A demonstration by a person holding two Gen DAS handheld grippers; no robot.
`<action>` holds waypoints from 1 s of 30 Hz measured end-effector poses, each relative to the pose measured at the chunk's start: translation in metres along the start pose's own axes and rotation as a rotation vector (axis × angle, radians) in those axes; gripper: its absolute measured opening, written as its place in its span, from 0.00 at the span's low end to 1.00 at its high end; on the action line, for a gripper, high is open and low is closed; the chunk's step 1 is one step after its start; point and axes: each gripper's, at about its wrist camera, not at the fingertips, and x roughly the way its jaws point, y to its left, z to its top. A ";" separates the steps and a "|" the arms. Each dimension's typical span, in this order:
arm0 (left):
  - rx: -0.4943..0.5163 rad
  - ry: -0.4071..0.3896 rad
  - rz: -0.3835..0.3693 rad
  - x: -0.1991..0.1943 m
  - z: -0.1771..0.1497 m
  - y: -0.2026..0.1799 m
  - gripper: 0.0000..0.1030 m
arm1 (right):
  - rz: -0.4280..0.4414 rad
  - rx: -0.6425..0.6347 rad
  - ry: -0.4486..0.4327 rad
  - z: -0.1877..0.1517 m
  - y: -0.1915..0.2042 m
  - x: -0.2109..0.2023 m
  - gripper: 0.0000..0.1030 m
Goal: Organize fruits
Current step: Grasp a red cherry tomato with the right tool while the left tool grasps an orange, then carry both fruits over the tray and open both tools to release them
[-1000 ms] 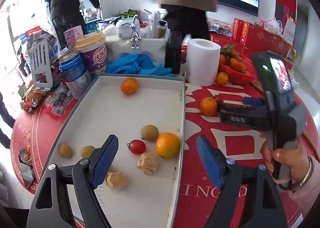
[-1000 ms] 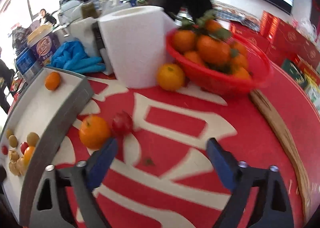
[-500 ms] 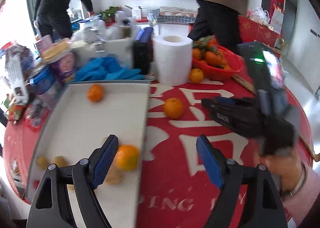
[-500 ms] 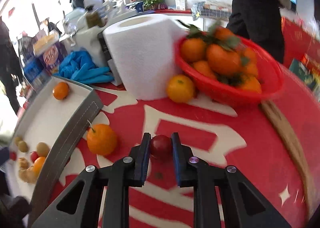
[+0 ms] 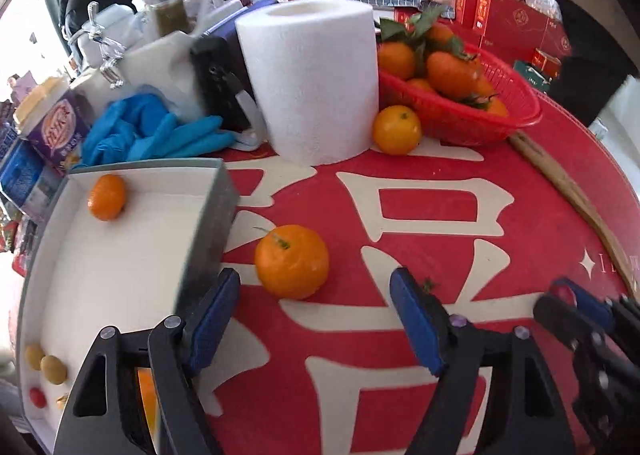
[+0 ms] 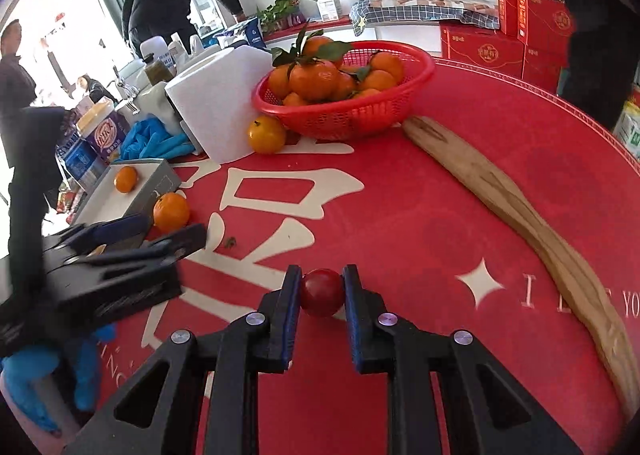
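Observation:
My right gripper (image 6: 322, 287) is shut on a small red tomato (image 6: 322, 292), held just above the red tablecloth. My left gripper (image 5: 315, 281) hovers over an orange with a stem (image 5: 292, 261) that lies on the cloth beside the tray's grey wall (image 5: 208, 223). Its jaws are closing. The orange sits at the fingertips, nearer the left finger, and the pads do not touch it. Inside the white tray lie a small orange (image 5: 106, 197) at the far end and small brownish fruits (image 5: 52, 369) with a red tomato (image 5: 38, 397) at the near end.
A paper roll (image 5: 316, 79) stands behind, with a loose orange (image 5: 397, 130) beside it. A red basket (image 5: 460, 119) holds several tangerines. A wooden paddle (image 6: 500, 191) lies to the right. Blue gloves (image 5: 148, 131), boxes and bottles crowd the back left. People stand beyond the table.
The right gripper closed on the red tomato and drew it back toward the near side. The left gripper swung right from over the tray to the orange on the cloth.

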 end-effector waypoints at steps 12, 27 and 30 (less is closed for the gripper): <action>-0.011 -0.002 -0.084 -0.034 -0.027 0.010 0.36 | 0.017 -0.002 0.022 -0.011 0.005 -0.004 0.21; -0.016 -0.081 -0.044 -0.086 -0.045 0.041 0.36 | 0.028 -0.053 0.038 -0.011 0.043 -0.015 0.21; -0.024 -0.099 -0.032 -0.093 -0.049 0.050 0.36 | 0.026 -0.074 0.037 -0.009 0.054 -0.018 0.21</action>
